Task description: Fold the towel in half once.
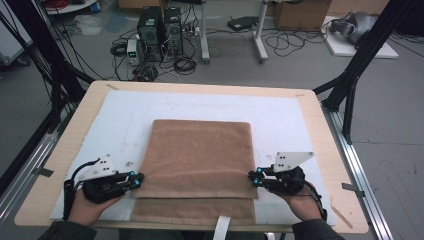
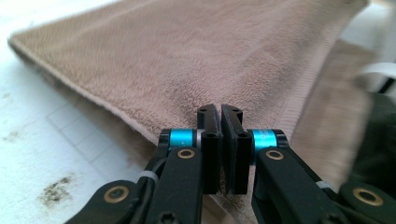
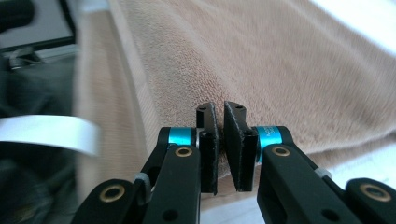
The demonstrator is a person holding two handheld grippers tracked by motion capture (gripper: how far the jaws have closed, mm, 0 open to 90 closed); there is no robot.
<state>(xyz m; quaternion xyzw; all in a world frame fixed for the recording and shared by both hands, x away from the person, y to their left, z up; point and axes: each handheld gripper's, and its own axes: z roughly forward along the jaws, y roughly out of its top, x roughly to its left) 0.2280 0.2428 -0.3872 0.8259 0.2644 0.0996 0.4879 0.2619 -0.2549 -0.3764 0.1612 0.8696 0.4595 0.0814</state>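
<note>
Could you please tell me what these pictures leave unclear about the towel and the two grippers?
- Brown towel: its lower layers are covered by the top fold, high view.
- Left gripper: cloth between the pads hidden by them.
- Right gripper: near background blurred; white strip unidentifiable.

towel (image 1: pixel 200 155) centred on mat (image 1: pixel 280 112), mat on table (image 1: pixel 310 107). left gripper (image 1: pixel 136 180) at towel's near-left corner, right gripper (image 1: pixel 253 178) at near-right. lower layer sticks out near side.

Towel (image 1: pixel 200 155): brown terry cloth, fuzzy matt nap (ribbed woven hem). Table (image 1: pixel 320 125): pale wood rim; white matt mat (image 1: pixel 125 115).
</note>
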